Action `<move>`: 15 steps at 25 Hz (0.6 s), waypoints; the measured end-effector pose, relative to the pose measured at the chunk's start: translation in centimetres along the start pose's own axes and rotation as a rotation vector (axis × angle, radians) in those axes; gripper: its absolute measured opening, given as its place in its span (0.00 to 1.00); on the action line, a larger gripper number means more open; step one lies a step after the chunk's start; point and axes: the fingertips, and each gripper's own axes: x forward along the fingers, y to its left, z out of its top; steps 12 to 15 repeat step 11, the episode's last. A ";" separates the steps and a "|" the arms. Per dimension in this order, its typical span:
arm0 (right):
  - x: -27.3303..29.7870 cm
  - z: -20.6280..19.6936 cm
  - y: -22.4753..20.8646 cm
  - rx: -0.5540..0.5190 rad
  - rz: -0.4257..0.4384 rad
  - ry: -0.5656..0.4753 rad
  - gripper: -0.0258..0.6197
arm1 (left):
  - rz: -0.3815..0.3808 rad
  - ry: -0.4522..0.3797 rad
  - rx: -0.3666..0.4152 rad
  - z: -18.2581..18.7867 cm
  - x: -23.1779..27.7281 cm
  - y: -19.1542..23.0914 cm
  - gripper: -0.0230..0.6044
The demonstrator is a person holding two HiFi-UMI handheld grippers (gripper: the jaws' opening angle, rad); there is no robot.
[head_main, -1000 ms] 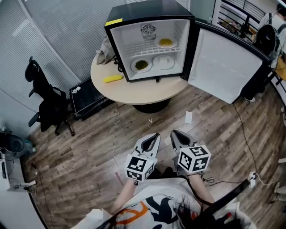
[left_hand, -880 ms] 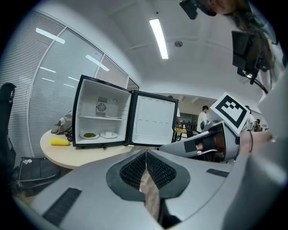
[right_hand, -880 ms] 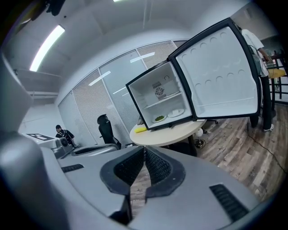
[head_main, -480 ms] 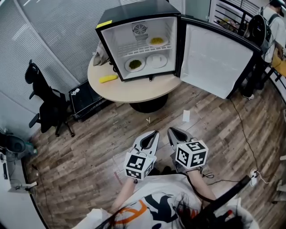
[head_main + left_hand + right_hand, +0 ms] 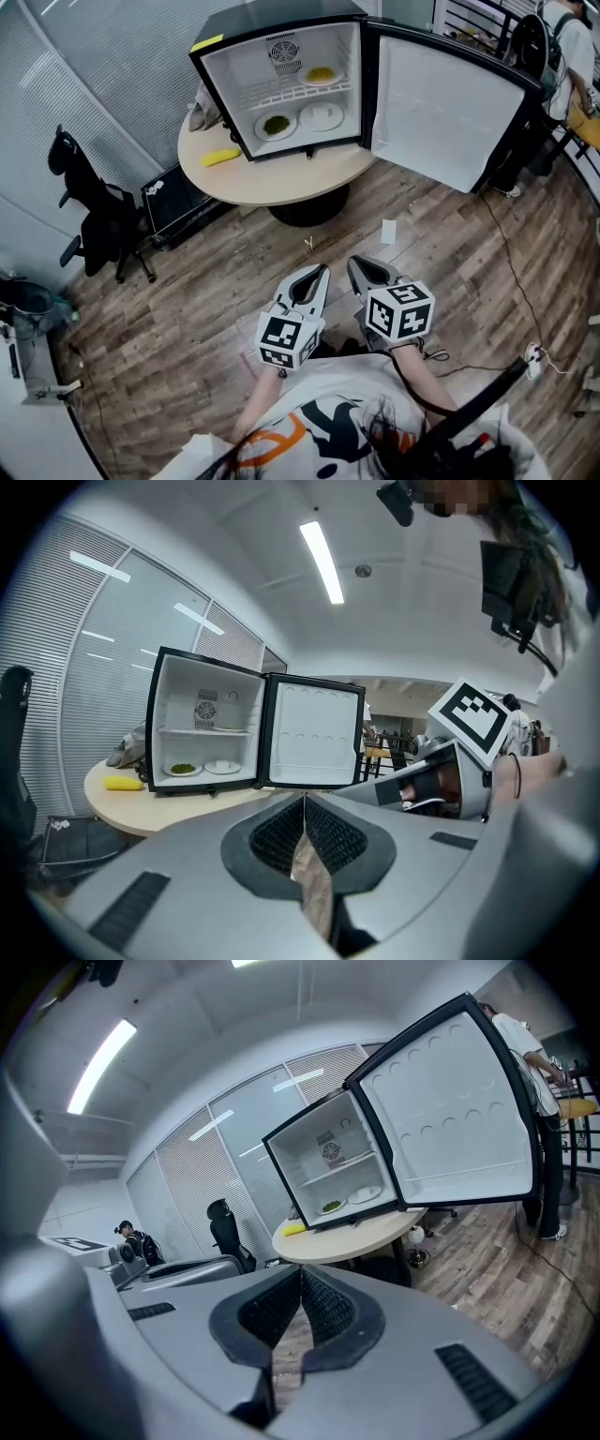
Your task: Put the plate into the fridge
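Note:
The small black fridge (image 5: 281, 70) stands open on a round table (image 5: 281, 178), its door (image 5: 441, 103) swung wide to the right. On its floor lie a plate of green food (image 5: 276, 125) and an empty white plate (image 5: 322, 115). A plate of yellow food (image 5: 321, 75) sits on the upper shelf. My left gripper (image 5: 321, 271) and right gripper (image 5: 355, 263) hang side by side over the wooden floor, far short of the table. Both are shut with nothing between the jaws. The left gripper view shows the green-food plate (image 5: 183, 769) and white plate (image 5: 223, 766) in the distance.
A yellow item (image 5: 221, 157) and a grey cloth (image 5: 202, 111) lie on the table left of the fridge. A black office chair (image 5: 89, 216) and a black case (image 5: 178, 202) stand at the left. A paper scrap (image 5: 389, 231) and a cable (image 5: 511, 272) lie on the floor. A person (image 5: 562, 42) stands at the far right.
The fridge and table have slid up and to the left in the head view. Both grippers stay shut and close together, a little lower-left than before.

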 end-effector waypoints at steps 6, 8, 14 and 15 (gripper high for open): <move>0.2 -0.2 -0.1 0.008 0.003 0.008 0.07 | 0.011 -0.002 0.001 0.1 -0.1 0.3 0.06; 0.3 -0.3 -0.1 0.012 0.007 0.007 0.07 | 0.014 -0.006 0.003 0.1 -0.2 0.3 0.06; 0.2 -0.2 -0.1 0.014 0.011 0.006 0.07 | 0.017 -0.012 0.004 0.1 -0.3 0.2 0.06; 0.2 -0.2 -0.1 0.014 0.011 0.006 0.07 | 0.017 -0.012 0.004 0.1 -0.3 0.2 0.06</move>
